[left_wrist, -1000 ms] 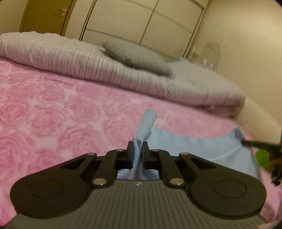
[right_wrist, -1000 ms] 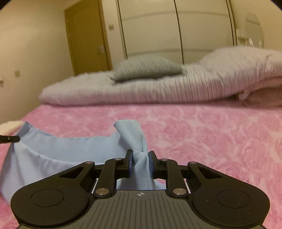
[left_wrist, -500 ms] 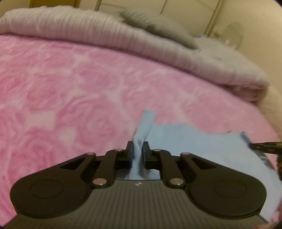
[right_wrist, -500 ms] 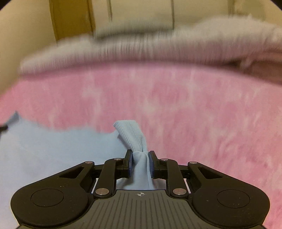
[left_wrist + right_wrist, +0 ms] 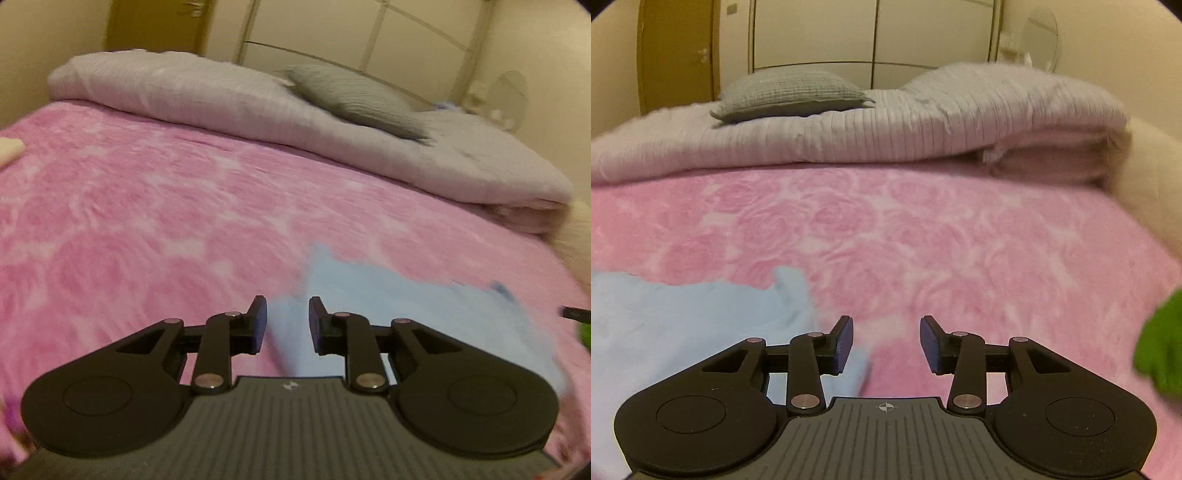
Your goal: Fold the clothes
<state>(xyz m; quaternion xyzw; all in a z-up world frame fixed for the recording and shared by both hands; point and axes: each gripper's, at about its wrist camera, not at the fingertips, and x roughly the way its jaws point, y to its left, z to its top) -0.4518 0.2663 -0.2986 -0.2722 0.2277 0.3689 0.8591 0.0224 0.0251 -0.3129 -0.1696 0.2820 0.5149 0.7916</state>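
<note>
While both tools (image 5: pixel 284 325) (image 5: pixel 886 345) gape, the garment (image 5: pixel 388 295) lies flat.

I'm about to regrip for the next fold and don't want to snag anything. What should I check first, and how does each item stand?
1. Left gripper open: ok, jaws apart.
2. Right gripper open: ok, jaws apart.
3. Light blue garment lying on the pink blanket: ok.
4. Garment free of the left fingers: cannot tell, blue cloth shows between them.
5. Garment lying smooth: cannot tell, it is blurred in both views.
6. Green item at the right edge away from the garment: cannot tell.
</note>
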